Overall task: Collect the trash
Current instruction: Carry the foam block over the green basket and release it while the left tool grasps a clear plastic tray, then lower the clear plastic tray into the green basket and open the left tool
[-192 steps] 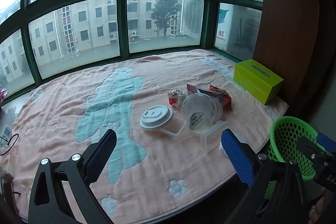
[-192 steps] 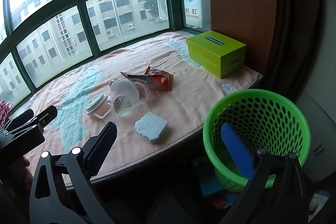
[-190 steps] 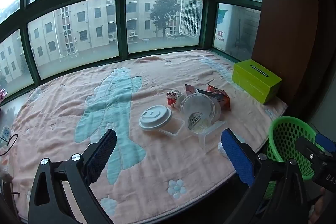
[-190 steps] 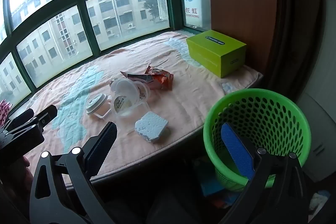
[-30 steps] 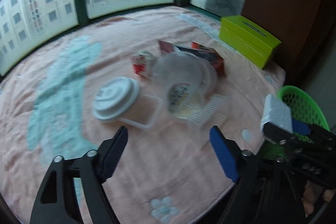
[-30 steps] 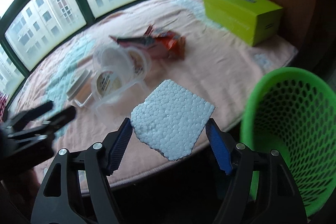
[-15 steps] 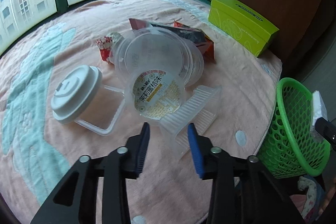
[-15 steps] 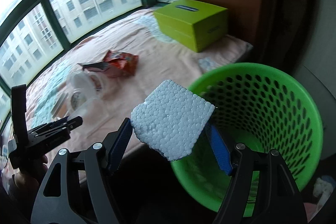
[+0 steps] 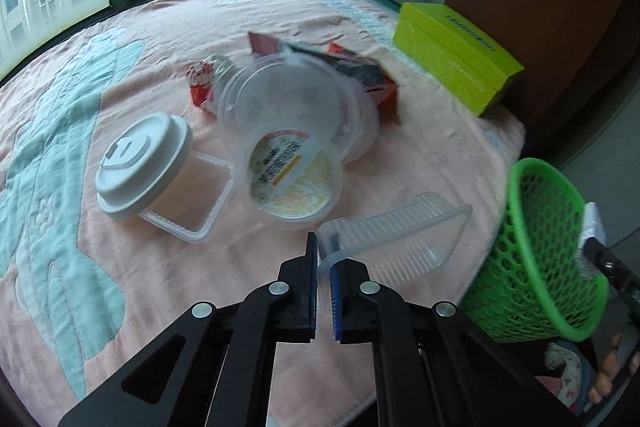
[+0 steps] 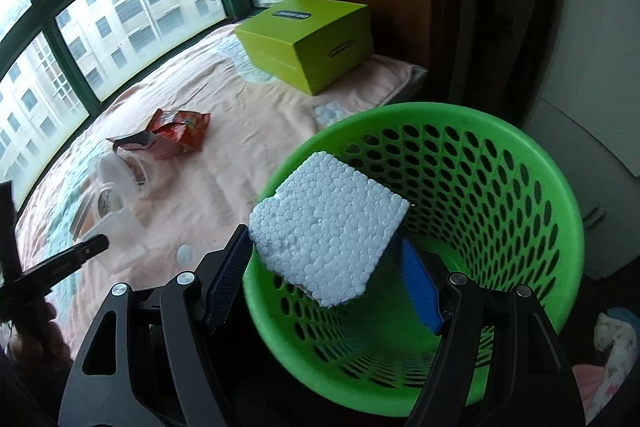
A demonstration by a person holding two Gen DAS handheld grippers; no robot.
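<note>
My left gripper (image 9: 323, 247) is shut on the near wall of a clear ribbed plastic tray (image 9: 400, 235), which lies at the front of the pink blanket (image 9: 120, 287). In the right wrist view, my right gripper (image 10: 322, 245) is shut on a white foam block (image 10: 326, 231) and holds it over the mouth of the green mesh basket (image 10: 560, 195). That basket (image 9: 540, 171) stands just off the blanket's right edge. More trash lies behind the tray: a paper cup with a white lid (image 9: 140, 159), clear round tubs (image 9: 288, 107) and red snack wrappers (image 9: 380, 83).
A lime-green box (image 9: 456, 43) sits at the blanket's far right corner against a brown wall. Windows run along the back. A shallow clear lid (image 9: 188, 223) lies under the cup. A person's fingers (image 9: 608, 367) show low at the right.
My left jaws went from wide apart to pinched on the clear tray's wall. My right gripper carried the foam block from above the blanket to above the basket.
</note>
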